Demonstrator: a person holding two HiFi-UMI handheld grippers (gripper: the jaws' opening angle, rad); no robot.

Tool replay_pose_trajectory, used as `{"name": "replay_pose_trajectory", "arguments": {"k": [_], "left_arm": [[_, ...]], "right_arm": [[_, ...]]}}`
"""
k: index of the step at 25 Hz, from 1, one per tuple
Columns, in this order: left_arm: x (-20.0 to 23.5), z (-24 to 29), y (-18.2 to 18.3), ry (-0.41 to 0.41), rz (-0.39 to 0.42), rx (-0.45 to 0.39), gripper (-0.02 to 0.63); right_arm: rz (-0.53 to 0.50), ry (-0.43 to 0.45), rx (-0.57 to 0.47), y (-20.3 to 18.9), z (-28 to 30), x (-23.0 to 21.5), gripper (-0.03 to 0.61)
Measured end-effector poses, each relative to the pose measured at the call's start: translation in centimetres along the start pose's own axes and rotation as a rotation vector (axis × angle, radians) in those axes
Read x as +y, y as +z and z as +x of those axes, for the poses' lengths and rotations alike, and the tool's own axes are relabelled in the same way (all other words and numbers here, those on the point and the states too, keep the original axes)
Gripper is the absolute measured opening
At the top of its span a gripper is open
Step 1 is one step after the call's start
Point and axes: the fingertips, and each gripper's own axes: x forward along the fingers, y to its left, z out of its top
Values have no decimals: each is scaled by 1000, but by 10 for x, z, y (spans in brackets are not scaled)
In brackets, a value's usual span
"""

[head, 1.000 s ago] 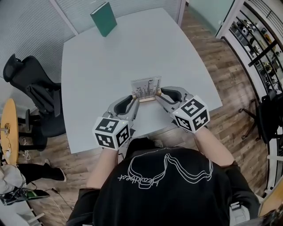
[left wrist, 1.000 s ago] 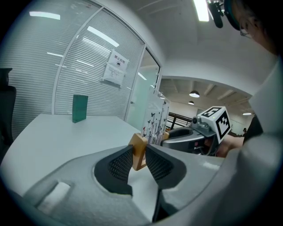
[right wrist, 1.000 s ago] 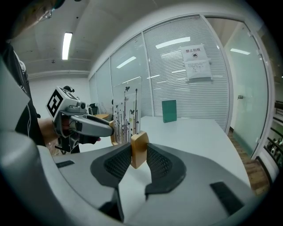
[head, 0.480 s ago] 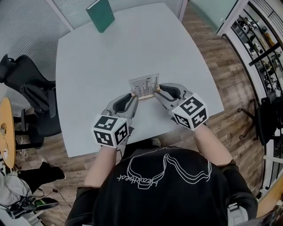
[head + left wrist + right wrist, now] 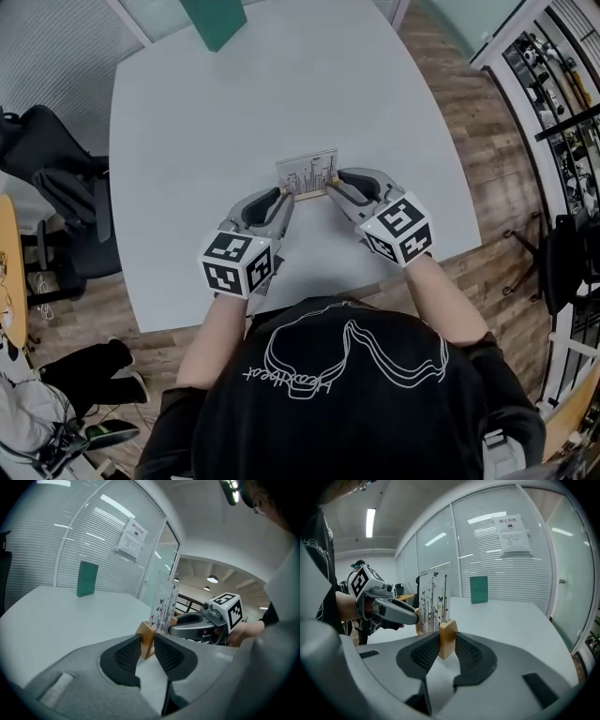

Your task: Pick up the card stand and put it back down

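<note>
My left gripper (image 5: 146,649) is clamped on the left end of the wooden base (image 5: 146,638) of the card stand (image 5: 165,603). Its ribbed pads press both faces of the block, no gap visible. The right gripper (image 5: 447,648) does the same on the opposite end, block squeezed btwn its pads. So it's a two-ended pinch, w/ the stand spanning btwn the tips.

Handling, my read: light, prob v. little weight, and stiff at the base. That makes the wood the right place to hold, low on the flat end faces, as now. The clear panel above looks thin and smooth. I'd keep off it, since it could slip, scratch or pop out of its slot. W/ two grips on one rigid bar, both hands need to move together or the base twists.

Looks: a narrow tan wood bar w/ an upright see-through sheet printed w/ thin black stems and small butterflies. It's upright over the near-middle of the white table (image 5: 206,122), just ahead of me. Can't tell whether the base touches the tabletop or is just clear of it. A green book (image 5: 214,17) stands well apart at the far edge.
</note>
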Motion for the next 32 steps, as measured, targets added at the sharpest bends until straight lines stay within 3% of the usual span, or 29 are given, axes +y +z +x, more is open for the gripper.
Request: {"name": "replay_pose_trajectory", "arguments": {"k": [11, 32], "left_arm": [[34, 38, -27, 24, -4, 28, 95], [44, 56, -69, 55, 27, 97, 91]], "right_arm": [[20, 16, 30, -34, 42, -23, 107], [-47, -14, 99, -73, 60, -25, 104]]}}
